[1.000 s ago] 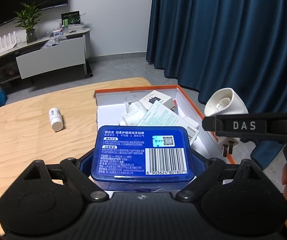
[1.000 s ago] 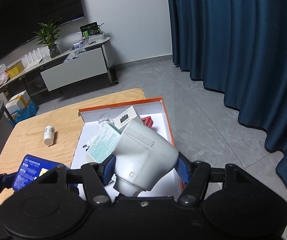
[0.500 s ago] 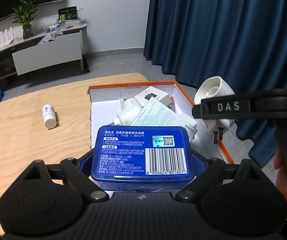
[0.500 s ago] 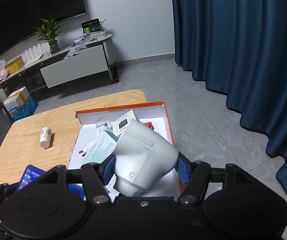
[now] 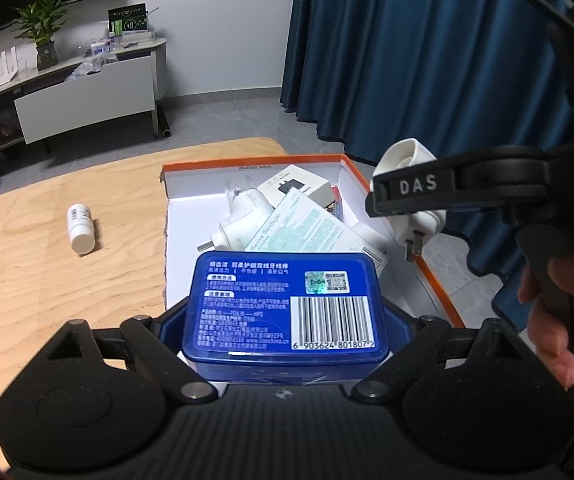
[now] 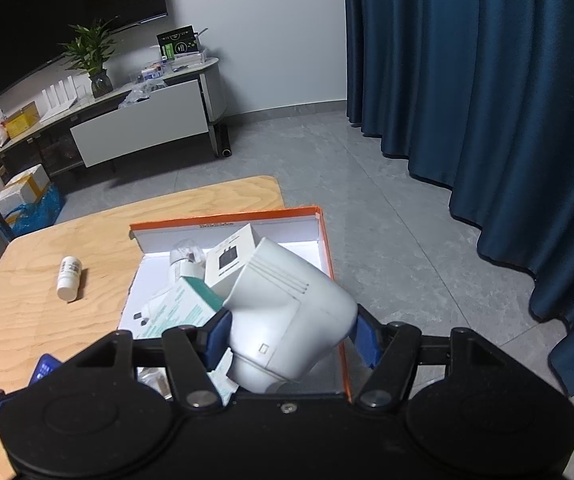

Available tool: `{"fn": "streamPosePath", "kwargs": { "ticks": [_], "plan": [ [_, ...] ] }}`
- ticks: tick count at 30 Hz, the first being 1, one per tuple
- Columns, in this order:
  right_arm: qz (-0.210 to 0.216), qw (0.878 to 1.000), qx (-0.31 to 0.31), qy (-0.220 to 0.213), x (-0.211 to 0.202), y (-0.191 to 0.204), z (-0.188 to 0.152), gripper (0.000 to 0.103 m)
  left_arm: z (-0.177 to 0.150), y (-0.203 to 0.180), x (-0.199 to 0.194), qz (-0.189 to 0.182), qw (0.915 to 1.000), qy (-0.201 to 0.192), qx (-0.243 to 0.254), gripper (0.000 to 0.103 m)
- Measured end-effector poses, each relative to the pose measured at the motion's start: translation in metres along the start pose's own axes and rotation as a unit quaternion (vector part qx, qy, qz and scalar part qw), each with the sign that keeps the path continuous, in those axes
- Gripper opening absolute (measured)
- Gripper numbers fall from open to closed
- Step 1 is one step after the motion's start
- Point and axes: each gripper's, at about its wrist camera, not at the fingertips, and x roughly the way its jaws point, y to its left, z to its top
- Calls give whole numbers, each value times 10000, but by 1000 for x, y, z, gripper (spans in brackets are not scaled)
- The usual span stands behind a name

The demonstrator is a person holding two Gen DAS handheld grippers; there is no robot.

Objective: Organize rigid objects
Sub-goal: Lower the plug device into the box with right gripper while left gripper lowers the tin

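While tilted down over box (image 5: 439, 276), left hand-held gripper (image 5: 285, 312) clamps blue case (image 5: 287, 304); right hand-held gripper (image 6: 291, 336) clamps white plug (image 6: 291, 312).

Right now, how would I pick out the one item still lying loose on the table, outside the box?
Start at the light wooden table and find the orange-edged white box. On the bare wood beside its left wall lies a small white bottle on its side. It is the only item outside the box and held by no fingers.
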Motion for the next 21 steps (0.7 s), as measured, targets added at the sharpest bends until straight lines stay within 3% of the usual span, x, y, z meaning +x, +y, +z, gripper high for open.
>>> {"fn": "streamPosePath", "kwargs": {
  "ticks": [13, 21],
  "plan": [
    [35, 9999, -158, 23, 28, -1, 17, 78, 1, -4, 9, -104, 9999, 100, 18, 94],
    [56, 9998, -105, -141, 16, -5, 18, 79, 0, -7, 12, -260, 9995, 164, 8, 94]
  ]
}}
